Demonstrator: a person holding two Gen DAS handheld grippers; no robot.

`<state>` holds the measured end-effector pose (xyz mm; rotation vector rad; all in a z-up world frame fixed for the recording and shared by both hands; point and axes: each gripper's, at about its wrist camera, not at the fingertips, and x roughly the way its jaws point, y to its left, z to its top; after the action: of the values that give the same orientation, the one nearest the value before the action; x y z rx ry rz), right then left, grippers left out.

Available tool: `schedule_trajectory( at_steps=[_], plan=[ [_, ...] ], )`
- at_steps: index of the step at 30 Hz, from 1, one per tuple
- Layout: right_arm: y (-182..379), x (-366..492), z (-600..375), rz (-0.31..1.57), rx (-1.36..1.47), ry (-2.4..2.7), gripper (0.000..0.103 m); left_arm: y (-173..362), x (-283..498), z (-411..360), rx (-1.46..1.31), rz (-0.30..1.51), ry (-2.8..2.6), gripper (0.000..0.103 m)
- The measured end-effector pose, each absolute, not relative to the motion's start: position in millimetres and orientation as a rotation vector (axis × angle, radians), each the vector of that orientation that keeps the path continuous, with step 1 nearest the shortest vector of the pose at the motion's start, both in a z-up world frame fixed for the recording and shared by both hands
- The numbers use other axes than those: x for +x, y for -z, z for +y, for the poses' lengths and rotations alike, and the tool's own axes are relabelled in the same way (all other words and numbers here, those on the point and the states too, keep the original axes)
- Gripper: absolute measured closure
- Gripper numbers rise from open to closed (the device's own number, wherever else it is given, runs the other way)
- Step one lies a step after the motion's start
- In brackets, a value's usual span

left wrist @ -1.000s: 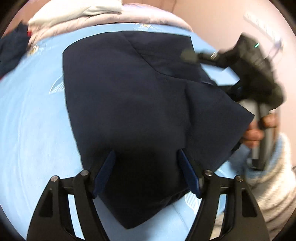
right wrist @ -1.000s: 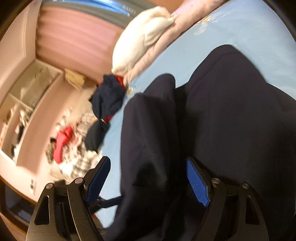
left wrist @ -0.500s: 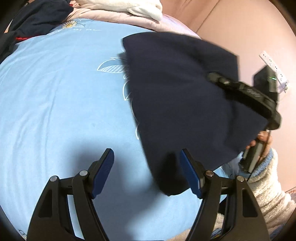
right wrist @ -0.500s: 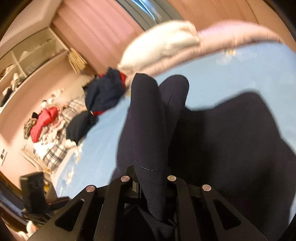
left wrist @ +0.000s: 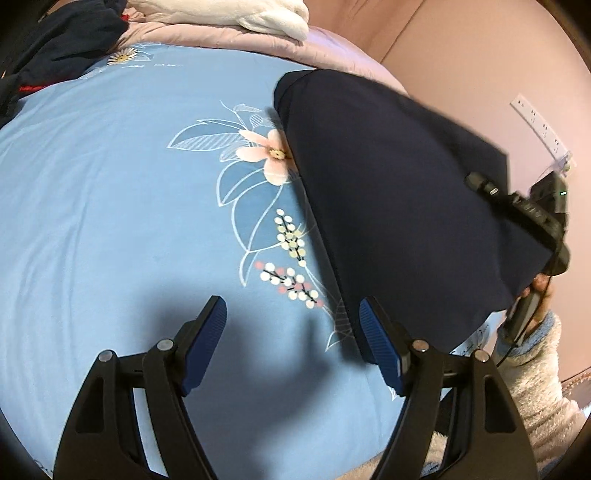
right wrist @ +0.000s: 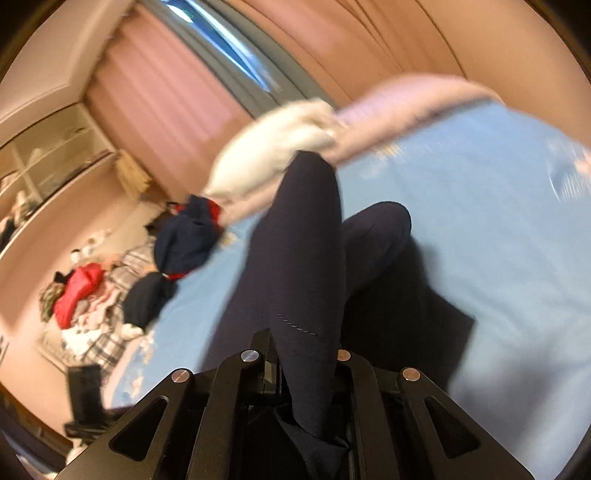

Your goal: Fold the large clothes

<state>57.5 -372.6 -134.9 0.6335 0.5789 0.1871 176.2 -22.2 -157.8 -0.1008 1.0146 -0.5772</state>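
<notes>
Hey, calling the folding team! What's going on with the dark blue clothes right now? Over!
Left gripper open, holding nothing, over the blue bedsheet. Right gripper shut on the navy garment, lifting it by a bunched fold. Nothing in the way.

We see the folded navy cloth garment [left wrist: 399, 206] on the right part of the light-blue floral bed sheet [left wrist: 110, 206]. Behind it lies the pale pink quilt [left wrist: 236, 38], with the white fluffy pillow [left wrist: 229, 13] on top; our left gripper [left wrist: 291, 332] hovers before it.
</notes>
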Motion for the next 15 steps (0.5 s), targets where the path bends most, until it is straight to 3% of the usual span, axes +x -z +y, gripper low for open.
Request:
schedule_trajectory(
  at_steps=[2, 7, 9, 15],
  plan=[
    [161, 68, -380, 0.64, 0.671, -0.167, 0.093, 160, 179, -30, -0.083, 1.02, 0.57, 0.028],
    [179, 77, -391, 0.676, 0.745, -0.162, 0.077, 157, 182, -48, -0.041, 1.033, 0.553, 0.028],
    [166, 71, -392, 0.666, 0.715, -0.101, 0.059, 154, 182, -51, -0.023, 1.023, 0.543, 0.028],
    [109, 10, -381, 0.551, 0.474, 0.02, 0.057, 142, 181, -64, 0.032, 0.963, 0.555, 0.028]
  ],
)
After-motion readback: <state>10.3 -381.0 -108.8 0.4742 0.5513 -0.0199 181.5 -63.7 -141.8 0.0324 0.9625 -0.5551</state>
